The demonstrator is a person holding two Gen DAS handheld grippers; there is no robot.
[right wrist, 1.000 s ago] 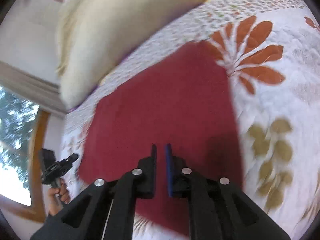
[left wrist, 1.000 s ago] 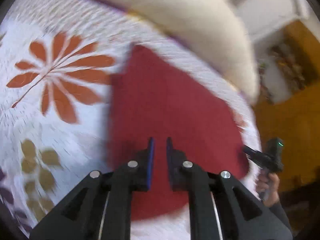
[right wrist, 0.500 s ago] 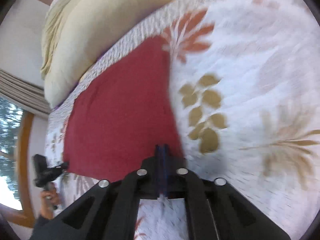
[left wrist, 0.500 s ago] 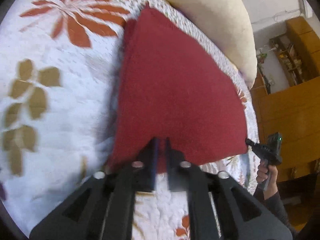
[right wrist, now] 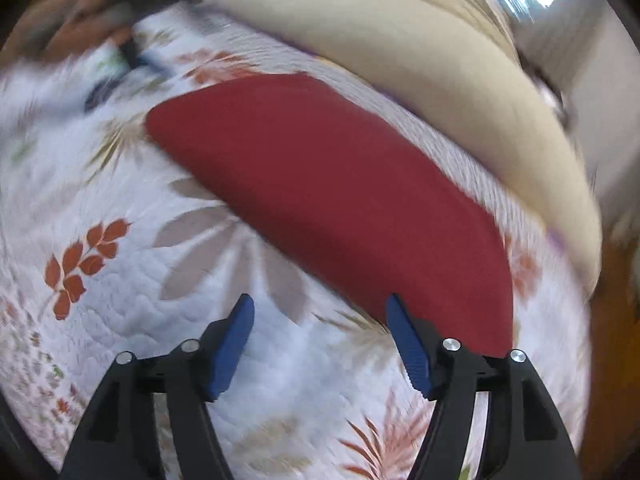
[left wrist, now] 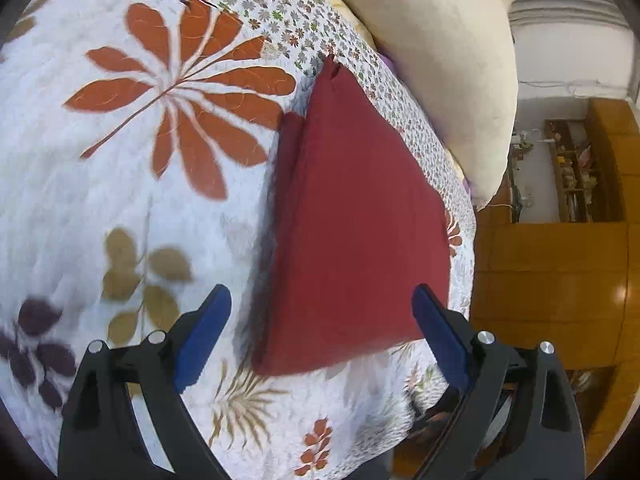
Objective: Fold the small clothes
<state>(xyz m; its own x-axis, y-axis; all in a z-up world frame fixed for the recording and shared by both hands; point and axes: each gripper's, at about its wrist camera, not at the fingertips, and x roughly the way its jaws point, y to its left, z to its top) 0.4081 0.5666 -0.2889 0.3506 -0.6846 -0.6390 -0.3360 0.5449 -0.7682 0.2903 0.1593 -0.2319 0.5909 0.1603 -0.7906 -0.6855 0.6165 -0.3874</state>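
both grippers gape above folded red cloth (left wrist: 352, 216).

cloth (left wrist: 352, 240) on bedspread (left wrist: 120, 200), pillow (left wrist: 440, 60) behind

The folded cloth (left wrist: 356, 232) was plain dark red. The bedspread (left wrist: 120, 208) was white, printed with large orange flowers, tan leaves and dark purple sprigs, with a small multicoloured floral border. The pillow (left wrist: 444, 60) was cream. Both grippers were black with blue pads (right wrist: 408, 344).
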